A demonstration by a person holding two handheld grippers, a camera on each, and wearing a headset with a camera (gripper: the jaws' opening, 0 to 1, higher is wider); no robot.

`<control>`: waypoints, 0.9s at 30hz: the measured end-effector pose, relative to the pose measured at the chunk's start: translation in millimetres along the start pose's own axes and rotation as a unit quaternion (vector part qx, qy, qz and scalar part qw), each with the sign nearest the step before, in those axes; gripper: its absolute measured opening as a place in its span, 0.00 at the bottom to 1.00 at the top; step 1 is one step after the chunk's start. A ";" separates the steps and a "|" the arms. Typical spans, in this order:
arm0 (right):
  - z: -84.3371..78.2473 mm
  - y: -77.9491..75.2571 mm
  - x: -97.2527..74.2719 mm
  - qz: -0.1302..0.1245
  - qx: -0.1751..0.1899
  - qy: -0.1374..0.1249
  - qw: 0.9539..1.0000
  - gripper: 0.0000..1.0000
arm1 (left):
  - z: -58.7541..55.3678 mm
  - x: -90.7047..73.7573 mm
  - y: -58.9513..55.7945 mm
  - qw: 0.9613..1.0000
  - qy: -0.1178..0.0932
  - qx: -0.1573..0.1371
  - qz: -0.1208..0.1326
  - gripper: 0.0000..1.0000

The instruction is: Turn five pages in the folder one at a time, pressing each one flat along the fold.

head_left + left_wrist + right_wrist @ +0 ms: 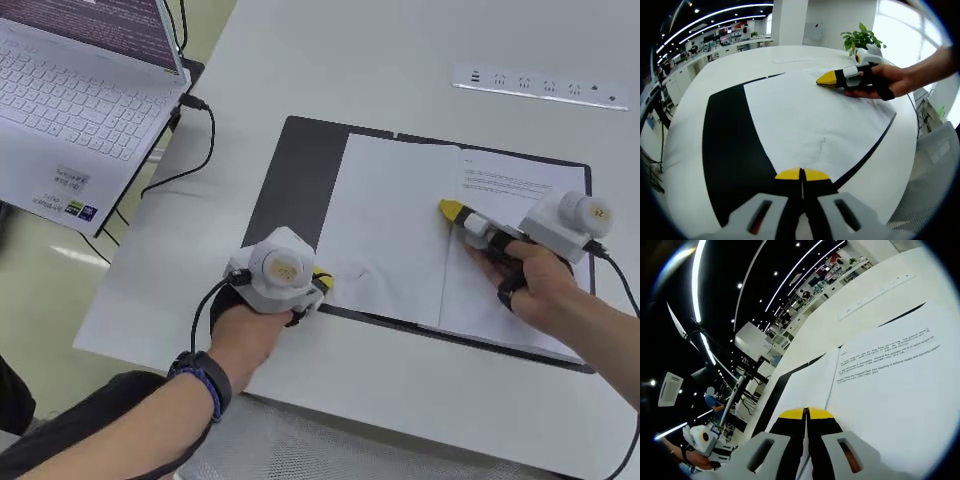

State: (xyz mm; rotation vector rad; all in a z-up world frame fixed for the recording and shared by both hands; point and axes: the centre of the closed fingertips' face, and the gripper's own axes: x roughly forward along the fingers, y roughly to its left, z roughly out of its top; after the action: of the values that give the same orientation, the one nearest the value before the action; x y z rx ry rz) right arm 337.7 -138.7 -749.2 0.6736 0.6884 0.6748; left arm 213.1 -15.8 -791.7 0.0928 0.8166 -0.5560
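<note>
Fingers pressed together, the right gripper [452, 210] rests on the folder [298, 170] fold mid-frame; left gripper [322, 283], fingers likewise closed, lower left.

You can read no word or number outright here. The right-hand page [505, 185] of the folder [290, 180] carries a few printed lines near its top, but even in the right gripper view they are too blurred to make out. The stickers [75, 195] on the laptop [60, 110] and the lines on its screen are too small as well.
</note>
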 end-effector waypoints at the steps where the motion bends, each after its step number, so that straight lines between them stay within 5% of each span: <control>1: 3.4 -2.6 2.2 -0.002 -0.001 -0.007 1.000 0.00 | 0.0 0.1 0.0 1.000 0.000 0.000 0.001 0.00; 8: 18.1 -9.7 12.3 -0.008 0.016 -0.028 0.999 0.00 | -0.2 0.5 -0.6 1.000 0.009 0.011 0.002 0.00; 10: 24.3 -24.4 18.9 -0.009 0.023 -0.033 0.999 0.00 | -0.2 0.6 -0.4 1.000 0.009 0.012 0.002 0.00; 27: 56.0 -39.9 36.3 -0.028 0.060 -0.098 0.993 0.00 | 0.1 0.2 -0.7 1.000 0.007 0.015 -0.003 0.00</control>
State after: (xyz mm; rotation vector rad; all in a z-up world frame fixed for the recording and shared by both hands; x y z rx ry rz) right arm 413.5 -153.8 -758.0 0.8173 0.5669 0.5093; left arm 212.9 -16.5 -791.7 0.1220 0.8234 -0.5742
